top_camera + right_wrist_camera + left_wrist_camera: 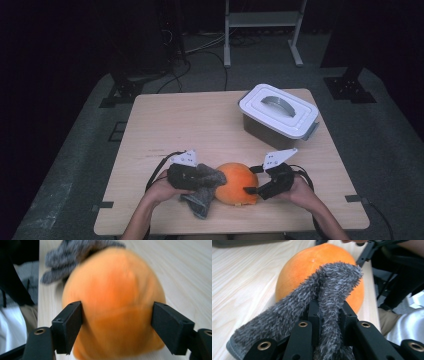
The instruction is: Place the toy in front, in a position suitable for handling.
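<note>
High view: one orange fruit [236, 183], one grey cloth [204, 186], one lidded box [278, 115].

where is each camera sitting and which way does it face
High view: above the person's side, looking forward and down at the light wooden table; forearms and both hands show.
Left gripper view: on the left hand-held gripper, facing along jaws shut on the fuzzy grey cloth.
Right gripper view: on the right hand-held gripper, jaws on either side of the round orange fruit.
All three share the fruit and cloth.
</note>
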Motion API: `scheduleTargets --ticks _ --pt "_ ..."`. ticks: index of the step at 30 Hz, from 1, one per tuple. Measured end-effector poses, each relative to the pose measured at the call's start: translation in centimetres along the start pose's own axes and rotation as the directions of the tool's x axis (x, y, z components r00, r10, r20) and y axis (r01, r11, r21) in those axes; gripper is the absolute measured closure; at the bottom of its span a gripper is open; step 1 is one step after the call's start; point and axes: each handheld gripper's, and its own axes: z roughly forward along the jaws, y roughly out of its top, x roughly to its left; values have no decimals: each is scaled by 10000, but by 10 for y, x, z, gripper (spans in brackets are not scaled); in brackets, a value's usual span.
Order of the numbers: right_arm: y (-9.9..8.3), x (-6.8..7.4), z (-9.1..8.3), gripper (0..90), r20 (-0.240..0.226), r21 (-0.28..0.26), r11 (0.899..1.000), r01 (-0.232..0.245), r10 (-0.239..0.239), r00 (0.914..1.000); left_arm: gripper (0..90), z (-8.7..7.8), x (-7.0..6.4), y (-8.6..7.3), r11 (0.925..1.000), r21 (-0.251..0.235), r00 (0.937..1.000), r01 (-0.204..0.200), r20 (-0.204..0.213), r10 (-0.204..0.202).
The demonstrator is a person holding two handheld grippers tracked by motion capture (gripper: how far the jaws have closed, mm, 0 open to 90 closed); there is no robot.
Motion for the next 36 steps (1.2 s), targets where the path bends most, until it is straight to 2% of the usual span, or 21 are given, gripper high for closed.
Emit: scheduleTargets --ticks 3,6,8,12,15,17,22,24,28,31,36 --pt "3 2 5 190 77 -97 9999 -129 130 9999 755 3 -4 4 9998 -111 9998 -134 125 136" --pt "2 5 12 228 213 -54 10000 30 -29 9998 761 3 -8 9 9991 -300 9994 -308 115 312" --pt "3 9 13 270 293 -29 9990 440 -439 9986 764 2 -9 13 9975 -578 9988 -414 219 427" --pt "4 16 14 328 257 86 9946 1030 -1032 9943 764 4 -13 19 9938 -858 9973 -710 103 722" --pt "2 15 11 374 253 166 9903 1378 -1382 9901 764 5 -11 17 9941 -807 9974 -721 28 726" --pt "0 14 9 398 212 190 9890 1466 -1470 9889 766 4 -8 13 9951 -556 9966 -812 -165 804" --pt "-5 10 4 407 111 224 9894 1437 -1439 9895 765 -2 8 -7 9996 -207 9970 -214 -752 198" --pt "-6 10 3 406 100 207 9903 1377 -1379 9904 765 -5 12 -11 9996 -286 9967 -5 -806 -18" --pt "-8 9 2 404 39 122 9919 1261 -1262 9920 765 -8 14 -10 9984 -559 9973 96 -720 -136" --pt "-7 10 4 403 54 96 9908 1350 -1350 9908 765 -6 10 -5 9966 -826 9988 65 -476 -105" --pt "-3 15 8 402 152 162 9853 1702 -1704 9853 764 -1 -4 11 9919 -1183 9988 -453 107 469"
